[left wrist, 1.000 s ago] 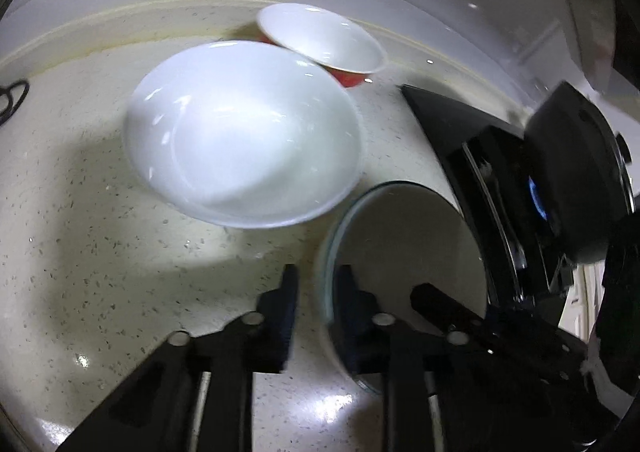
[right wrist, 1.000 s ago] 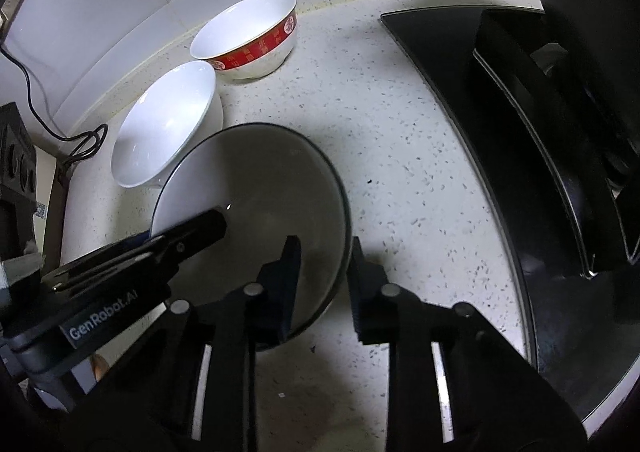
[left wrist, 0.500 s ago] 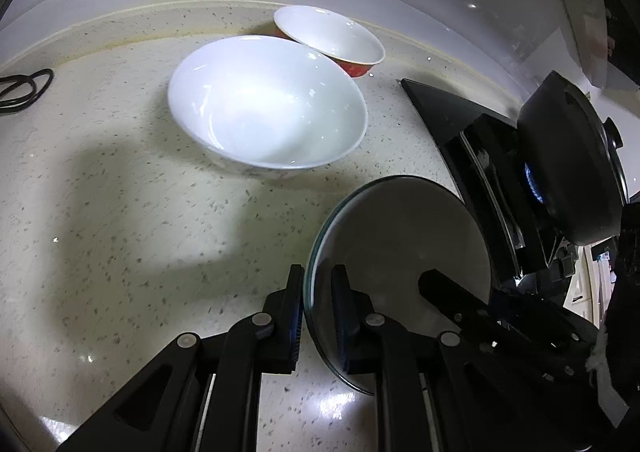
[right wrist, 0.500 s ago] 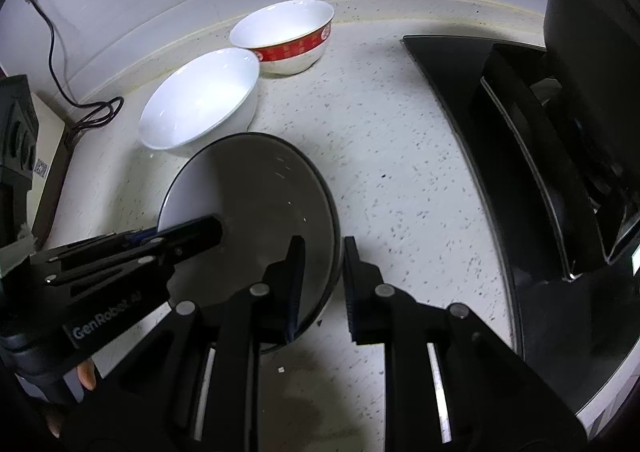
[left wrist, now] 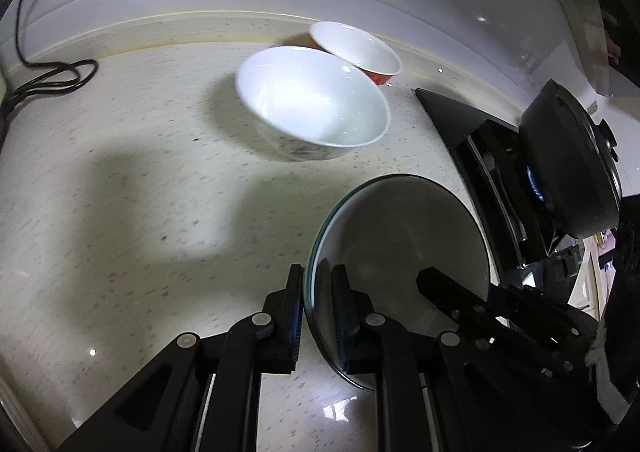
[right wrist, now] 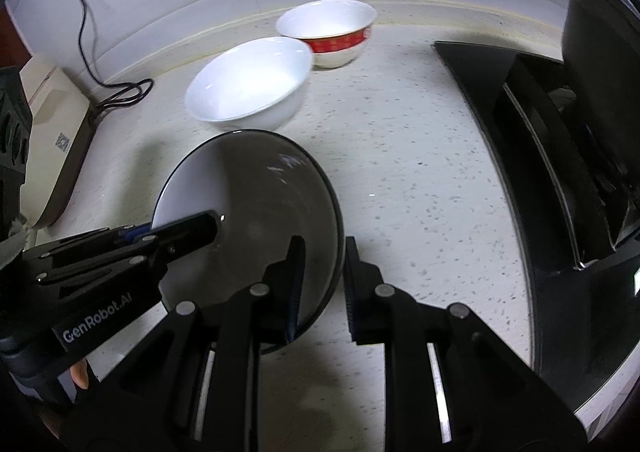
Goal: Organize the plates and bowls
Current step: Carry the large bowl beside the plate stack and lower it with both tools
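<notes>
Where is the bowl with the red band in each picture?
Left wrist view: the white bowl with the red band is top centre, behind the plain white bowl.
Right wrist view: top centre, right of it.
Shared landmark: the black stove.

So that's two bowls [right wrist: 248,85] [right wrist: 328,29], one plate [right wrist: 256,203], one pot [left wrist: 568,163], one cable [right wrist: 120,91], two grippers [left wrist: 316,304] [right wrist: 322,284].

Speckled countertop [right wrist: 420,155], white bowl [right wrist: 248,85], red-banded bowl [right wrist: 332,31]
</notes>
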### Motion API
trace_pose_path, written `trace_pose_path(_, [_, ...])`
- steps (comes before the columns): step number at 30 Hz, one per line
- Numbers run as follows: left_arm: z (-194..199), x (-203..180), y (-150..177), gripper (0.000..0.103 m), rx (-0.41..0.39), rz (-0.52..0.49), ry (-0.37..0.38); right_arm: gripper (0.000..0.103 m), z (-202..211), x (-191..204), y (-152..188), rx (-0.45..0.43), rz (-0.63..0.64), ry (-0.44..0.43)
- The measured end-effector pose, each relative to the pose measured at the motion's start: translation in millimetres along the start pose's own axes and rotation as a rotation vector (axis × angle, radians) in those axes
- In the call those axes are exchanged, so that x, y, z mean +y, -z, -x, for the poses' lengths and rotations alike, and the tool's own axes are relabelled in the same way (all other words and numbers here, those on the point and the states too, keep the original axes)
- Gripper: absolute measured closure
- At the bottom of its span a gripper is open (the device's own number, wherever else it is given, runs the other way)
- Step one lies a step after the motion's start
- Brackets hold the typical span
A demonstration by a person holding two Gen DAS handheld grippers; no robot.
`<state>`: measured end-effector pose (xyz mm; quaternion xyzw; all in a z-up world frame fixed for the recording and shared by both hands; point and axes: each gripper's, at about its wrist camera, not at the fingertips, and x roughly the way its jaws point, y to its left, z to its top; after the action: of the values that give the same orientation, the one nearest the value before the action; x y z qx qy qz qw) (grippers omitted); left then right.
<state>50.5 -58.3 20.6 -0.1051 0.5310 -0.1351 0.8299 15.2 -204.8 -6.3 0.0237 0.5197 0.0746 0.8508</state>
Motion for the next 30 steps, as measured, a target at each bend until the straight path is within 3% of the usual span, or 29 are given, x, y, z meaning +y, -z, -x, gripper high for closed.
trace_pose_path(30, [72,107,48,0.089,-0.087,0.170,-0.130,0.082,-5,128,10,0.024,0.250,-0.131])
